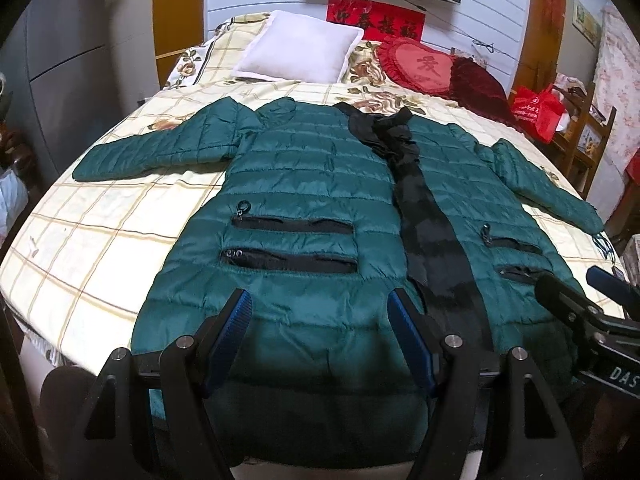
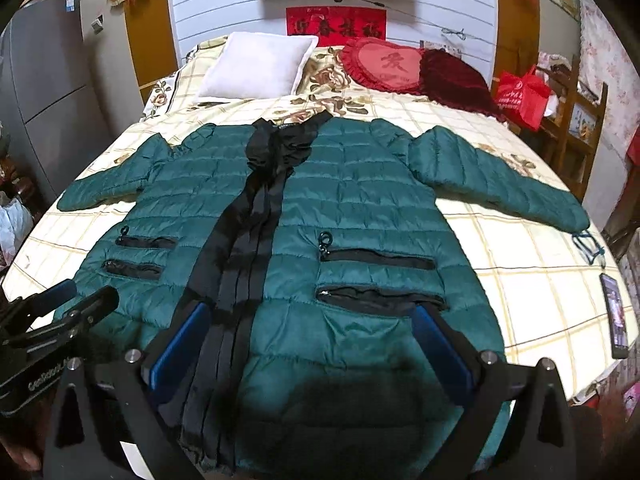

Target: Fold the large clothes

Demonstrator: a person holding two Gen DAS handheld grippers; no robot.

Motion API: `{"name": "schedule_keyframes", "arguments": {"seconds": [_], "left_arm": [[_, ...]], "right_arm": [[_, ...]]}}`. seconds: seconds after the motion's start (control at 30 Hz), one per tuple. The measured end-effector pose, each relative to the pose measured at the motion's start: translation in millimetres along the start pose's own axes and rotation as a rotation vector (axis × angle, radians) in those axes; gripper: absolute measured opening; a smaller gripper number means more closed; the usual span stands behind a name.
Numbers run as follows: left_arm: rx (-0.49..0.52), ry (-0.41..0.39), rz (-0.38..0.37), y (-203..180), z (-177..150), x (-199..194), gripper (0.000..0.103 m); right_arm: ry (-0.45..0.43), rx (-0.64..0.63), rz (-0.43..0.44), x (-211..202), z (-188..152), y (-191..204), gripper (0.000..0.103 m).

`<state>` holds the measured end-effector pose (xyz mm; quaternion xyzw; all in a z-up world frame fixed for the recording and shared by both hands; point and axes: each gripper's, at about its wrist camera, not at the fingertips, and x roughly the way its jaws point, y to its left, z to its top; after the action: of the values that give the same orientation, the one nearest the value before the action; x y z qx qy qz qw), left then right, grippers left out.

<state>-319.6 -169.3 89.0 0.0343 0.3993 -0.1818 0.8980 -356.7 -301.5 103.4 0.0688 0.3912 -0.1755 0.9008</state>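
A long green quilted coat [image 1: 304,184] lies flat and face up on the bed, sleeves spread out, with a black lining strip [image 1: 428,216] down its open front. It also shows in the right wrist view [image 2: 360,208]. My left gripper [image 1: 322,308] is open and empty above the coat's left hem. My right gripper [image 2: 314,320] is open and empty above the hem just right of the black strip [image 2: 248,240]. Each gripper shows at the edge of the other's view: the right one [image 1: 580,292], the left one [image 2: 72,300].
The bed [image 1: 100,248] has a cream checked cover. A white pillow [image 1: 300,52] and red heart cushions [image 1: 424,66] lie at its head. A phone [image 2: 616,316] lies near the bed's right edge. A red bag [image 1: 538,110] sits on a wooden rack at right.
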Motion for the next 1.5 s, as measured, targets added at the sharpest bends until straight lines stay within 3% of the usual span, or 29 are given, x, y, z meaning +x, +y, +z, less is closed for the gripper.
{"name": "schedule_keyframes", "arguments": {"seconds": [0.43,1.5], "left_arm": [[-0.014,-0.01,-0.01,0,-11,-12,0.05],[-0.005,-0.024,-0.001,1,-10,-15,0.05]], "right_arm": [[-0.038,-0.005,-0.009,-18,-2,9,0.102],[-0.012,0.009,0.013,-12,-4,12,0.102]]}}
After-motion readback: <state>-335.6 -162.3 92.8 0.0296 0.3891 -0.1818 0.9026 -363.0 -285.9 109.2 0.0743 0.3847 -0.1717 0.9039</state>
